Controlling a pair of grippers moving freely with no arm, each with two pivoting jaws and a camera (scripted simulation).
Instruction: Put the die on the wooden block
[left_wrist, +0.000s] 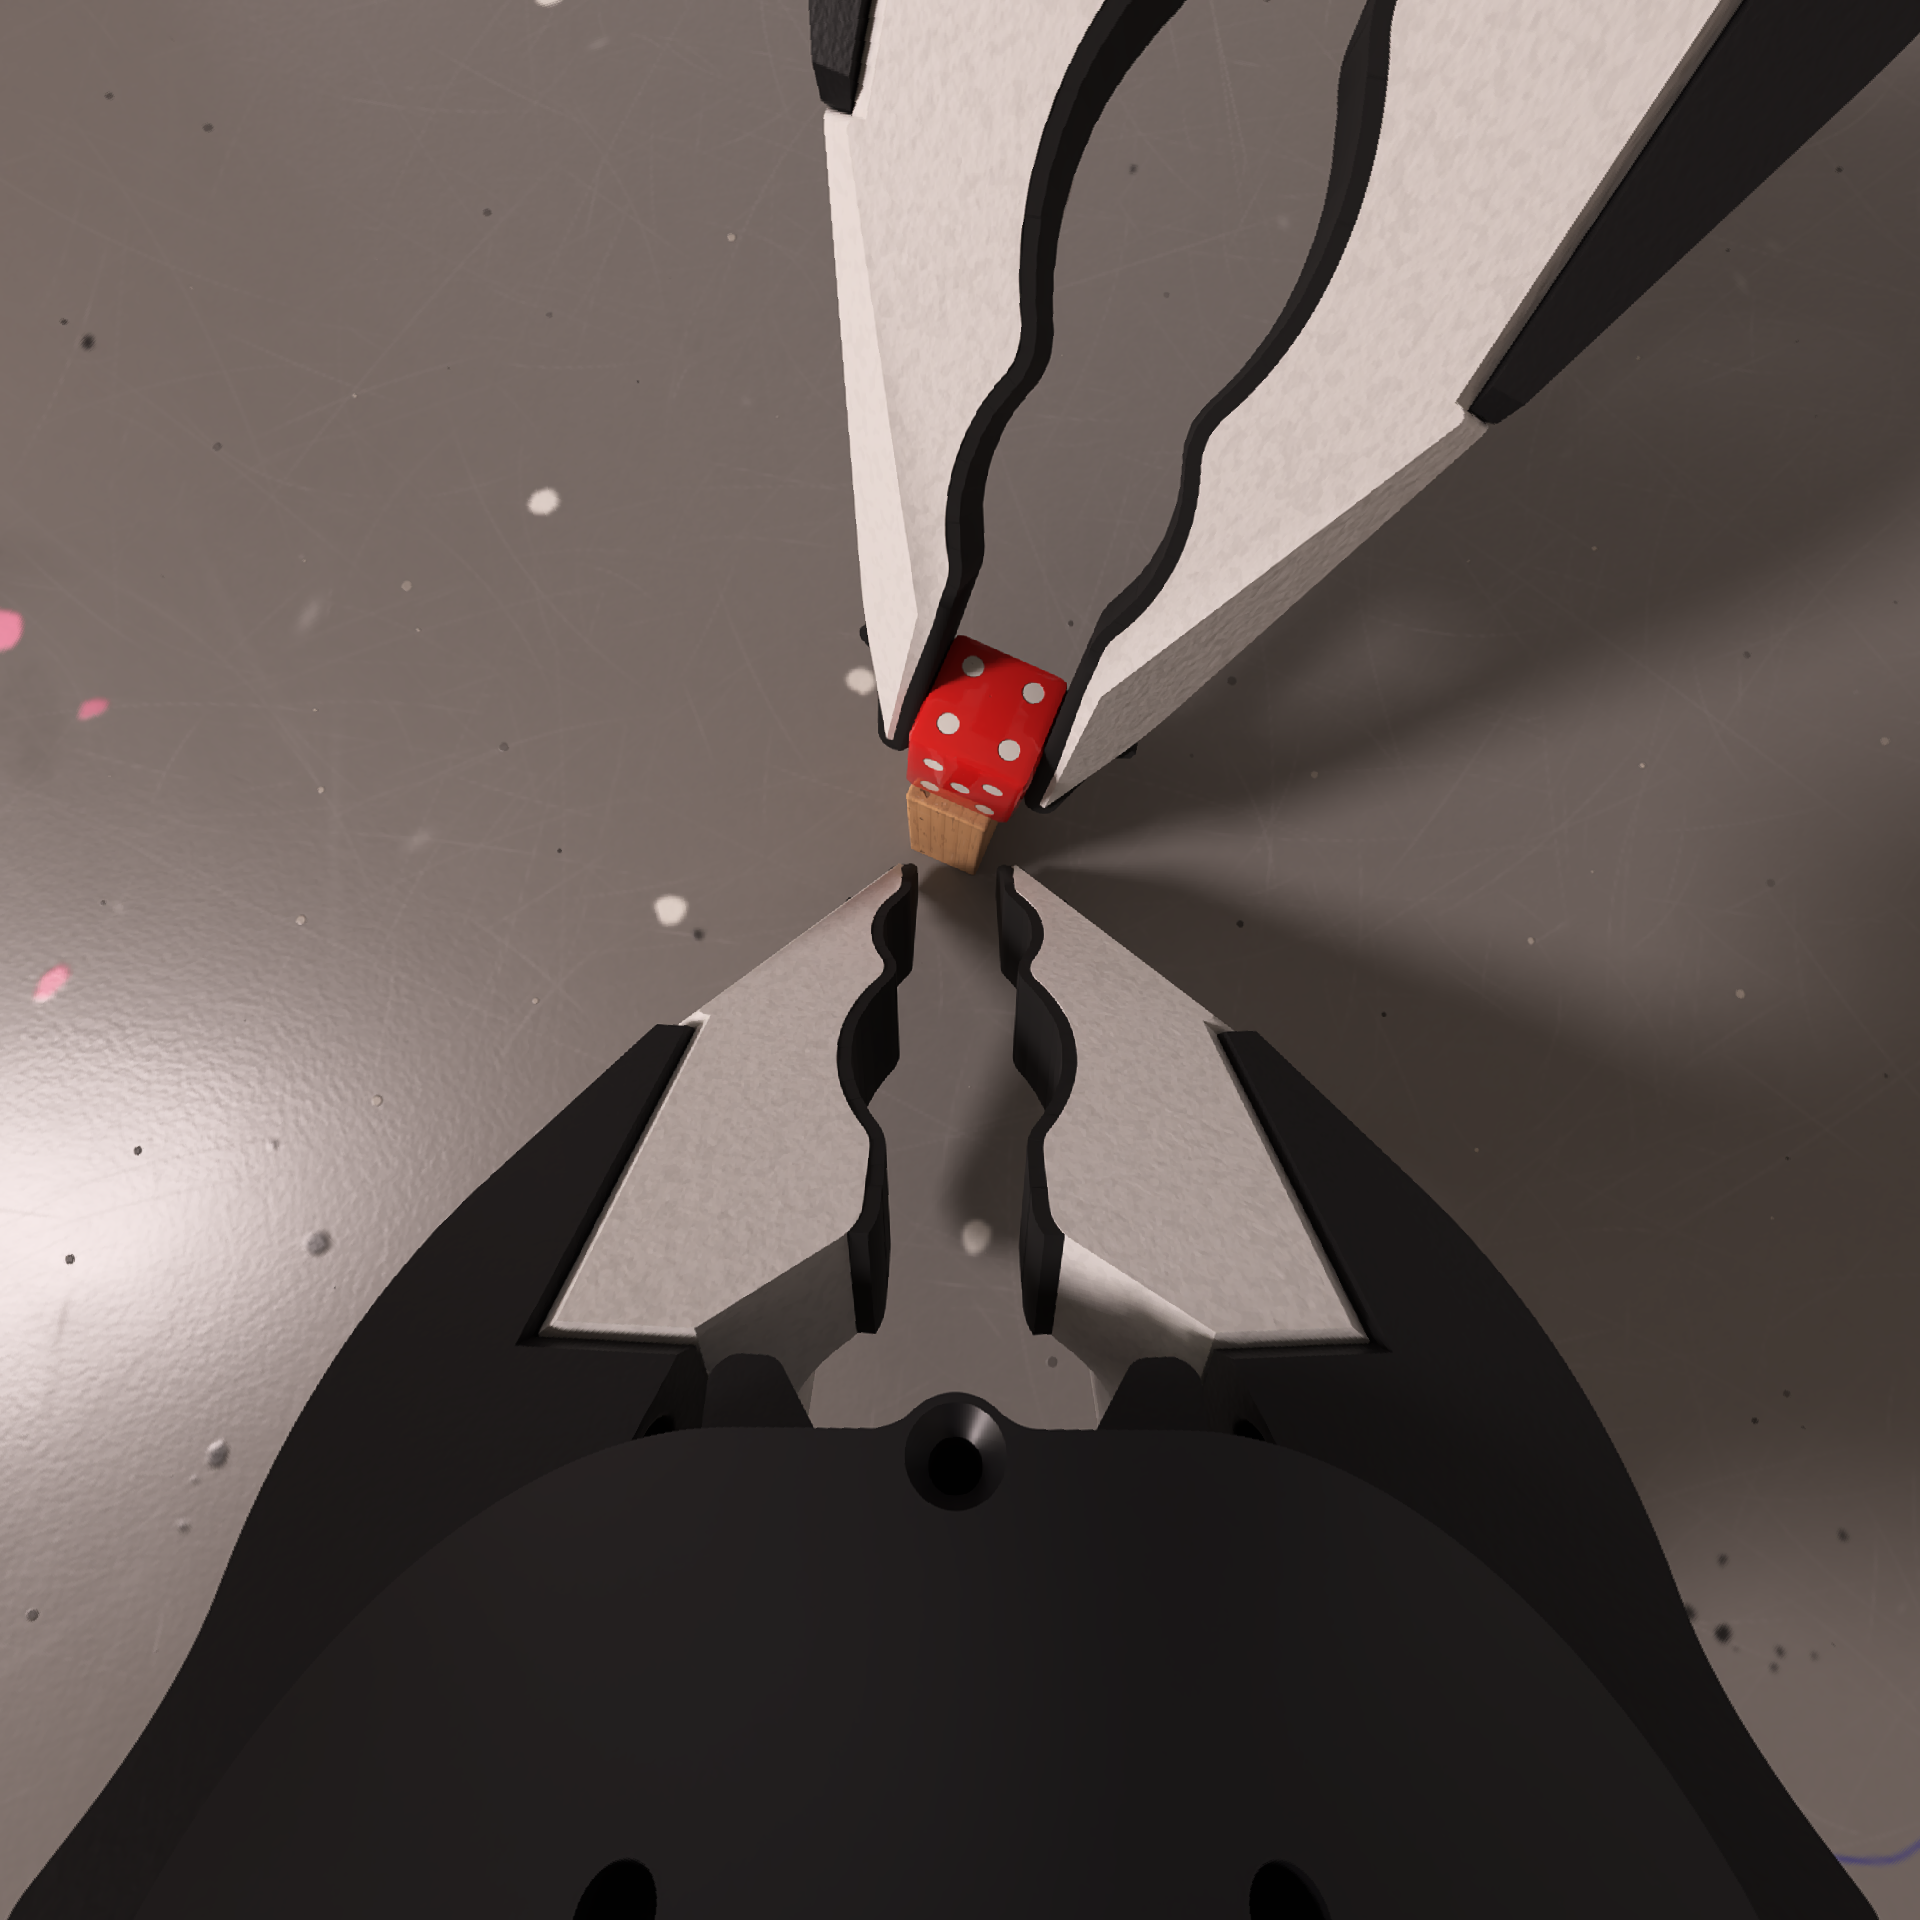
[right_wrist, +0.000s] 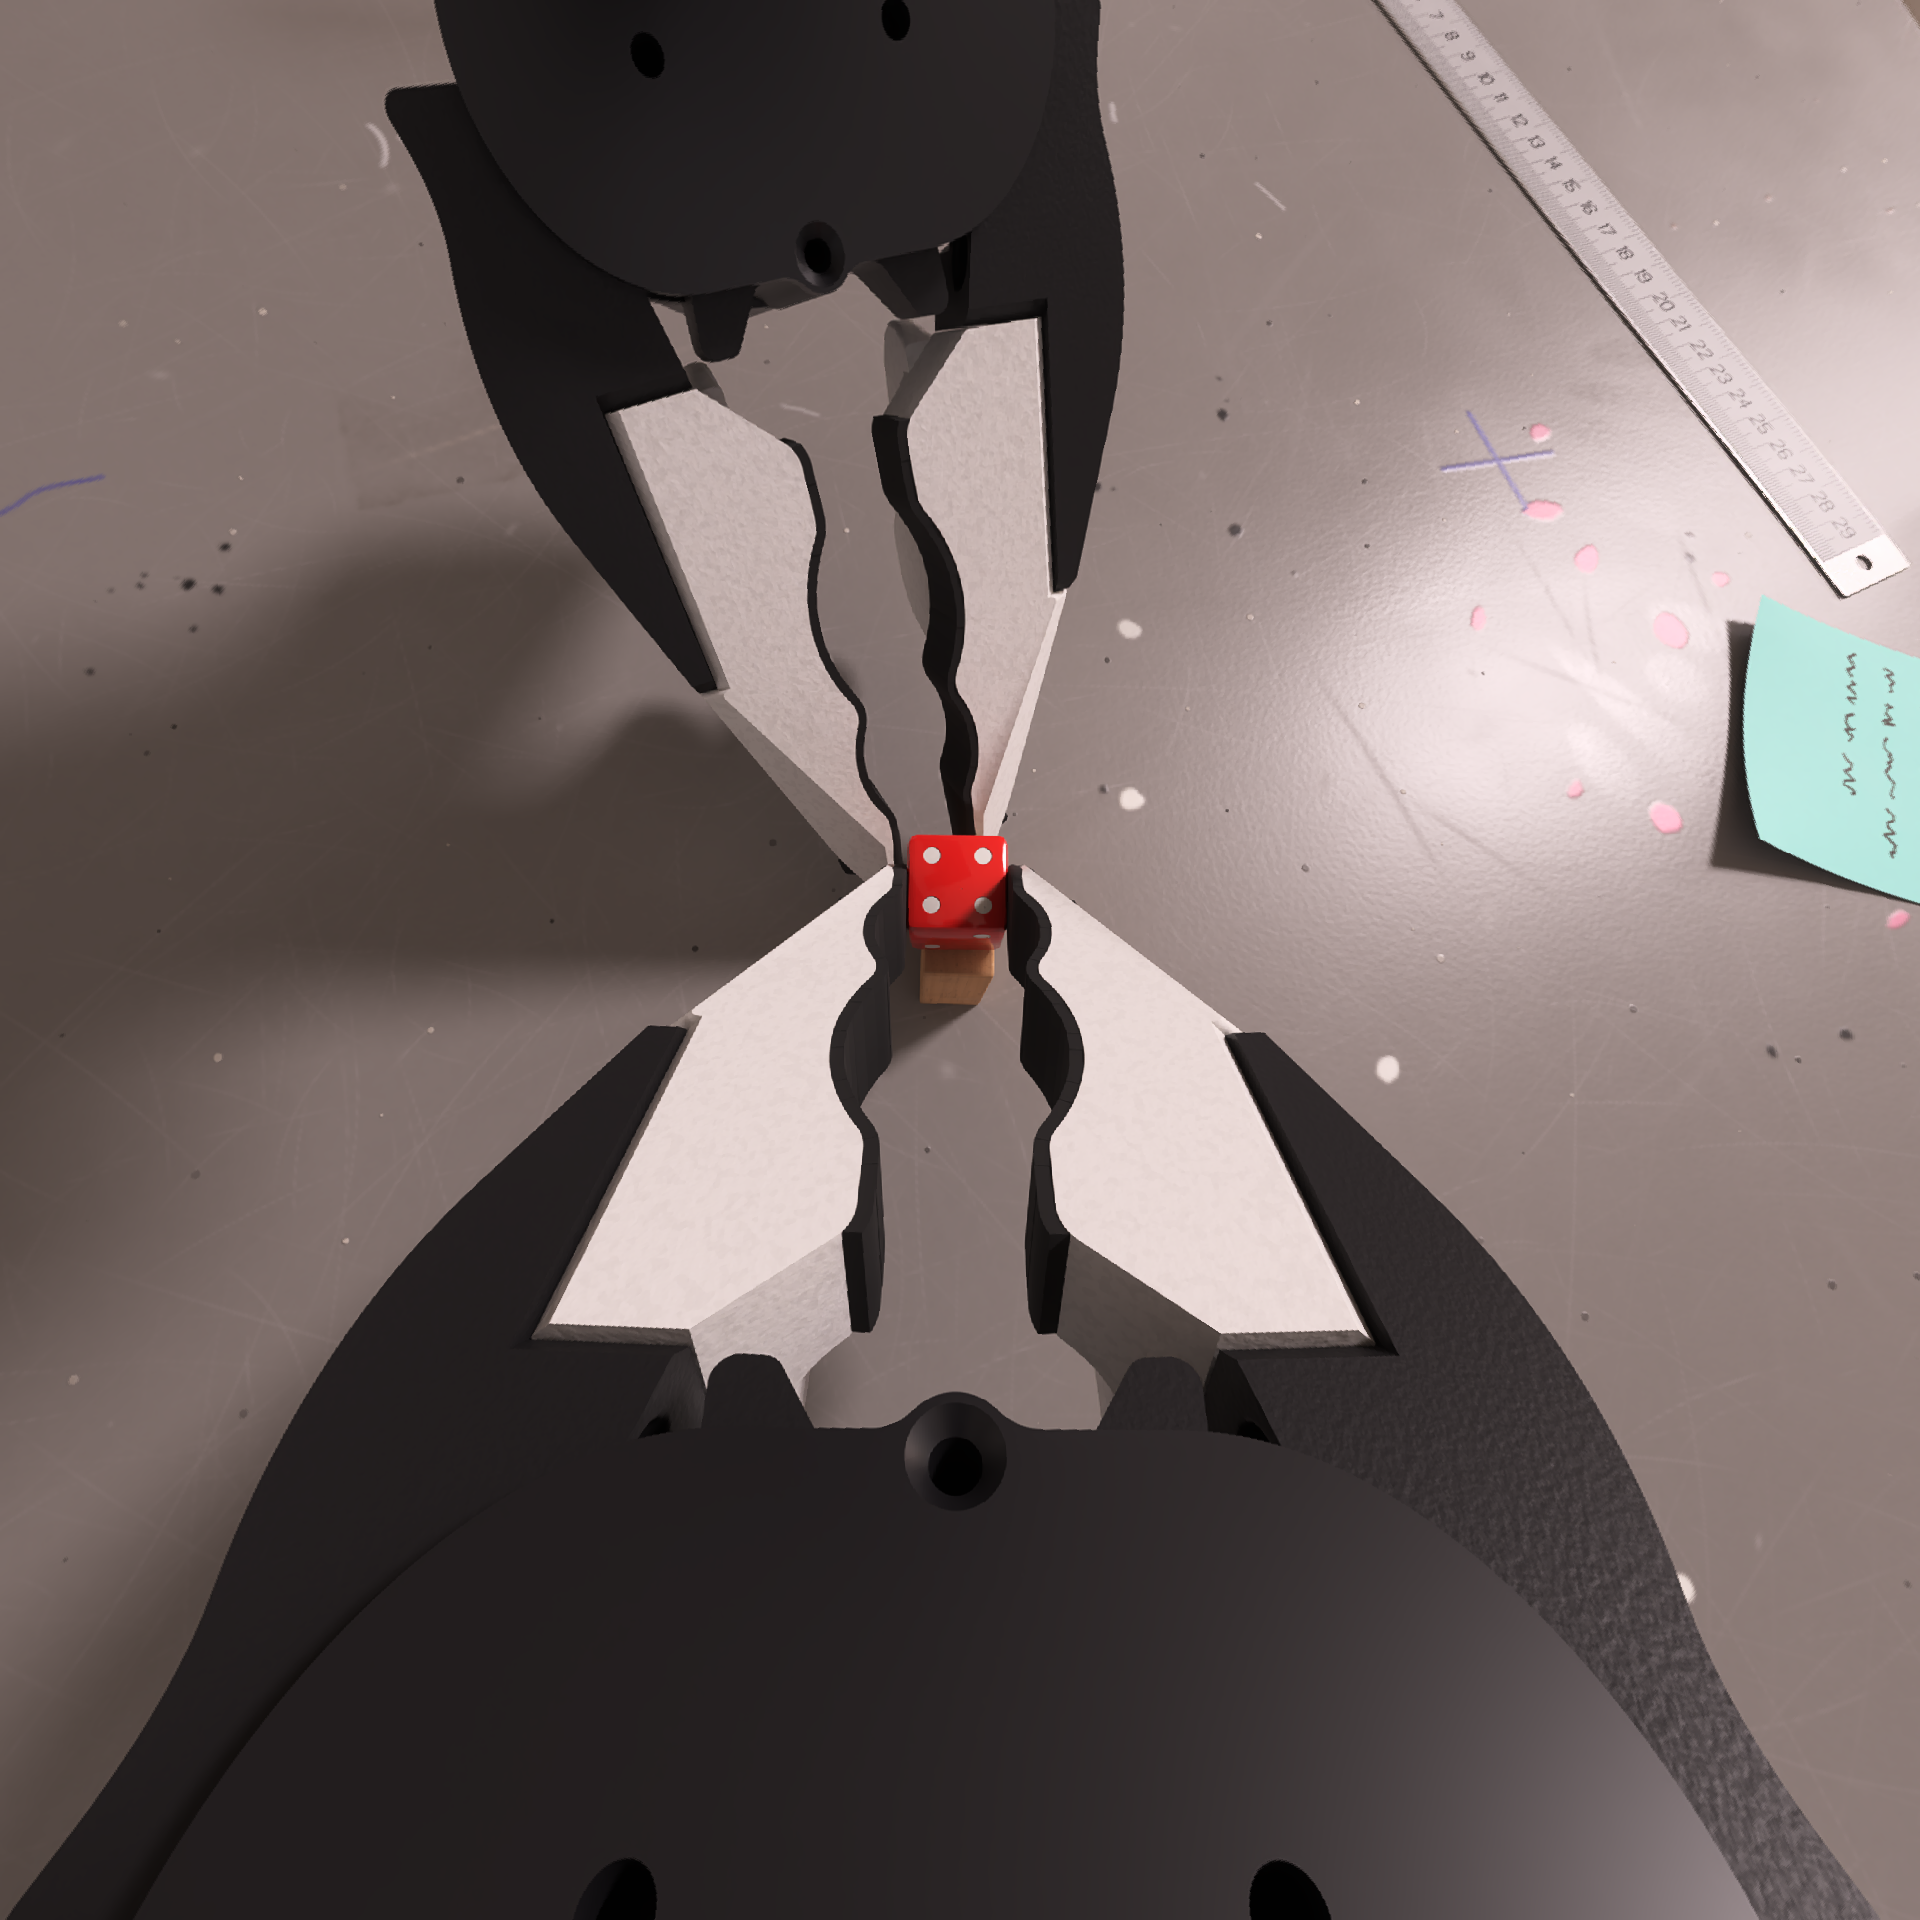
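Note:
A red die (left_wrist: 982, 722) with white pips sits on top of a small wooden block (left_wrist: 945, 833) on the grey tabletop (left_wrist: 416, 520). My right gripper (right_wrist: 954, 888) is shut on the die (right_wrist: 956, 881), one fingertip against each side. The block (right_wrist: 954, 979) shows just below it. In the left wrist view the right gripper (left_wrist: 971, 769) reaches in from the top. My left gripper (left_wrist: 956, 873) is open with a narrow gap and empty, its tips just short of the block. It faces the right gripper from the far side (right_wrist: 935, 836).
A metal ruler (right_wrist: 1662, 301) lies at the far right of the table. A teal sticky note (right_wrist: 1839, 748) lies below the ruler's end. Pink and white paint specks (right_wrist: 1662, 634) dot the surface. A blue pen cross (right_wrist: 1496, 462) is left of the ruler.

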